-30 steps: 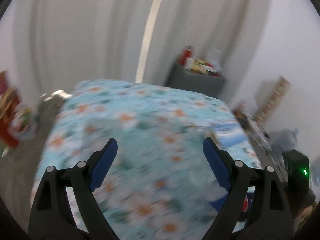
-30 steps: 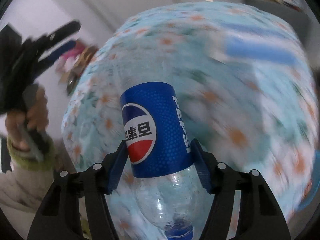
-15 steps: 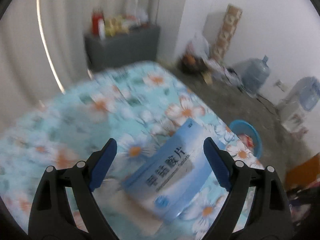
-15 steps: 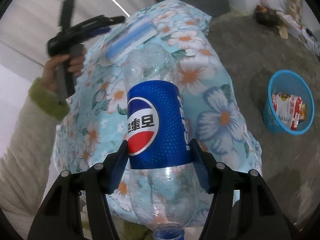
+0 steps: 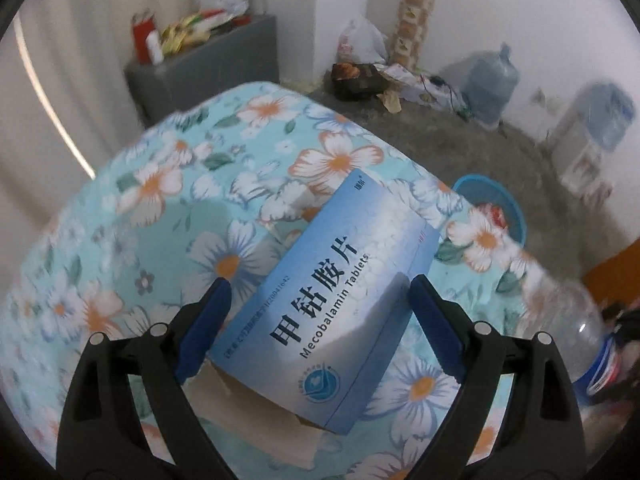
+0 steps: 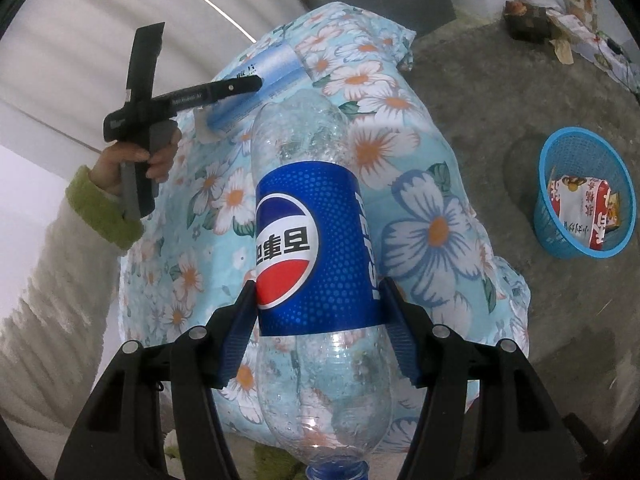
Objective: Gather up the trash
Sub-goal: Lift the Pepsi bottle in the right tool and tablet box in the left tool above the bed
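Low in the right wrist frame, the right gripper (image 6: 318,316) was clamped on a Pepsi bottle (image 6: 316,264), cap toward the camera. At right centre stood a blue basket (image 6: 560,236) with a snack bag (image 6: 580,208) inside. At lower centre of the left wrist frame, the left gripper (image 5: 318,316) had its jaws apart either side of a pill box (image 5: 332,300) lying on the floral cloth (image 5: 160,200).

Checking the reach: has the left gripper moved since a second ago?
Yes. The left gripper has closed in on the box lying on the bedspread, which now sits between its open fingers.
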Tool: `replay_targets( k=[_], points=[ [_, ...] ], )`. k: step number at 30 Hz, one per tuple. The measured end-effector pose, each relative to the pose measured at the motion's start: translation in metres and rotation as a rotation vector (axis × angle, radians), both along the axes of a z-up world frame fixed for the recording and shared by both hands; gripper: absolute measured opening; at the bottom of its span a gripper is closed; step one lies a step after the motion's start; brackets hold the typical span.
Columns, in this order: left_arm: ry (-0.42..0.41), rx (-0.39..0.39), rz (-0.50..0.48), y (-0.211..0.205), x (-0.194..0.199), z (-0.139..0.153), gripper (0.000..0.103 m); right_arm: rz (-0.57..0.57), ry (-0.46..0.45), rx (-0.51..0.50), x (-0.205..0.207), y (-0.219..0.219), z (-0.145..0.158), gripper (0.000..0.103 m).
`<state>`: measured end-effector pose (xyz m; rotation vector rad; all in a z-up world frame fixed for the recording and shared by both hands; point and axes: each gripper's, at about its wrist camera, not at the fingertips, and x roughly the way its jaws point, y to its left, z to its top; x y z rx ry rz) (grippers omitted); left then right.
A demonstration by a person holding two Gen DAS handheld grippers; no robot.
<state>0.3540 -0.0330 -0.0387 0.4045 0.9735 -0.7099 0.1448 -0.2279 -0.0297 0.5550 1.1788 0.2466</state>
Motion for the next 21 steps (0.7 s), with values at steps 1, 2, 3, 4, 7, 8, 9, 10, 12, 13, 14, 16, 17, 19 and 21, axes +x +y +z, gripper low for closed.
replay_targets(
  k=[1, 2, 3, 4, 7, 8, 9, 10, 12, 13, 14, 16, 17, 19, 21],
  points=[
    [-0.025, 0.03, -0.033, -0.005, -0.003, 0.001, 0.086, -0.003, 0.0, -0.001, 0.0, 0.0, 0.0, 0.06],
    [-0.042, 0.054, -0.058, -0.008, -0.007, 0.002, 0.086, -0.006, 0.0, -0.003, -0.001, 0.0, 0.0, 0.06],
    [-0.063, 0.093, -0.089, -0.013, -0.012, 0.001, 0.086, -0.009, 0.0, -0.004, -0.002, 0.0, 0.001, 0.06],
    [-0.09, 0.145, -0.121, -0.018, -0.016, 0.0, 0.086, -0.011, 0.0, -0.004, -0.002, 0.0, 0.0, 0.06],
    [-0.133, 0.27, -0.203, -0.027, -0.029, -0.012, 0.086, -0.017, 0.002, -0.002, -0.003, 0.001, 0.001, 0.06],
    [-0.149, 0.294, -0.214, -0.027, -0.033, -0.014, 0.086, -0.019, 0.002, -0.002, -0.003, 0.001, 0.001, 0.06],
    [-0.161, 0.299, -0.214, -0.027, -0.036, -0.015, 0.086, -0.02, 0.001, -0.001, -0.003, 0.001, 0.002, 0.06],
    [-0.17, 0.294, -0.208, -0.026, -0.038, -0.013, 0.084, -0.023, 0.001, 0.001, -0.003, 0.0, 0.002, 0.06],
    [-0.164, 0.269, -0.159, -0.021, -0.038, -0.008, 0.074, -0.03, 0.002, 0.009, -0.004, 0.0, 0.001, 0.06],
    [-0.159, 0.259, -0.138, -0.019, -0.038, -0.006, 0.074, -0.033, 0.003, 0.014, -0.004, -0.001, 0.001, 0.06],
    [-0.149, 0.228, -0.113, -0.014, -0.04, -0.001, 0.073, -0.034, 0.003, 0.016, -0.004, -0.001, 0.001, 0.06],
    [-0.146, 0.189, -0.084, -0.005, -0.047, 0.006, 0.072, -0.039, 0.002, 0.021, -0.004, -0.002, 0.001, 0.06],
    [-0.14, 0.181, -0.057, 0.0, -0.052, 0.009, 0.072, -0.041, 0.002, 0.025, -0.004, -0.002, 0.001, 0.06],
    [-0.106, 0.15, 0.039, 0.018, -0.068, 0.018, 0.072, -0.047, 0.002, 0.049, -0.005, -0.003, 0.0, 0.06],
    [-0.049, 0.09, 0.145, 0.042, -0.086, 0.027, 0.072, -0.048, 0.002, 0.078, -0.006, -0.002, 0.0, 0.06]
  ],
)
